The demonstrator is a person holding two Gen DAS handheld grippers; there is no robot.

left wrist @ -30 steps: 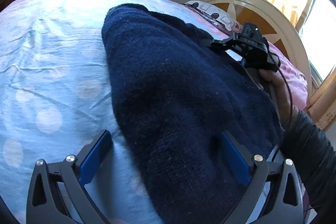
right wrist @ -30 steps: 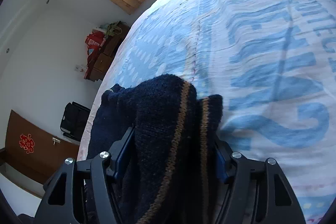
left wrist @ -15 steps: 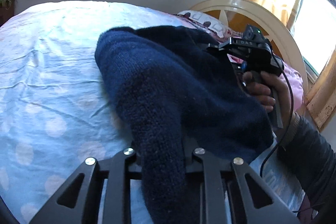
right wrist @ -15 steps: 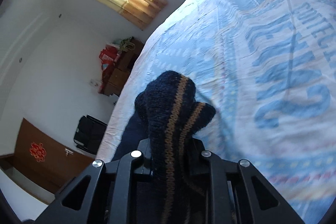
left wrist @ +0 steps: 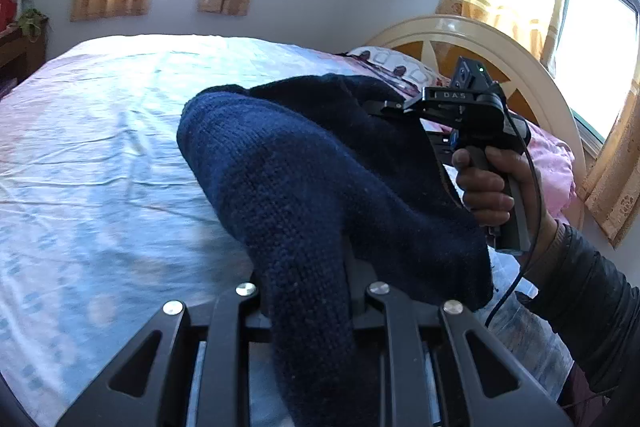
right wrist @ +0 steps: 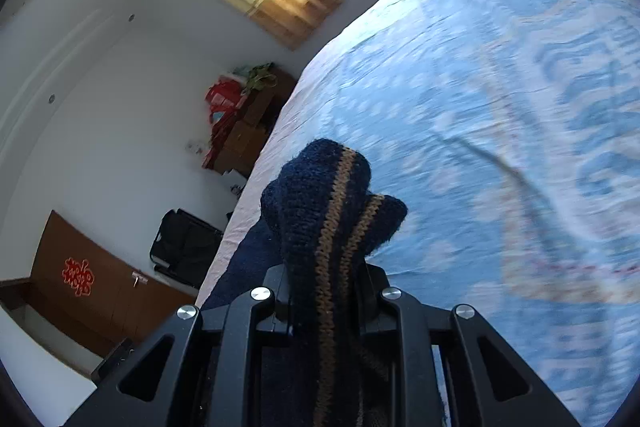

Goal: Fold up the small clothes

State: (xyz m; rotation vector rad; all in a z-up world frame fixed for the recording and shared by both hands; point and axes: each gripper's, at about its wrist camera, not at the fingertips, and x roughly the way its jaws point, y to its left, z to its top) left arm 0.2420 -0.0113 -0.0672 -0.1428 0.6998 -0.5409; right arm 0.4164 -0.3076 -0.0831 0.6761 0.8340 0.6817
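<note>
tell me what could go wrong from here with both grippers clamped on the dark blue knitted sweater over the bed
The left gripper and right gripper each pinch a thick bunch of the dark blue knitted sweater; a layer could slip out. The middle sags toward the pale blue bedsheet and may fold crooked. The black cable under the right hand could snag the knit.

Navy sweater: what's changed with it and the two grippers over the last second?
Both grippers have just closed on the navy sweater: the left gripper pinches a bunched fold, the right gripper the edge with tan stripes. Earlier, both sets of jaws stood open around the knit. Both ends have since come up off the bedsheet. The sheet and room look unchanged.
</note>
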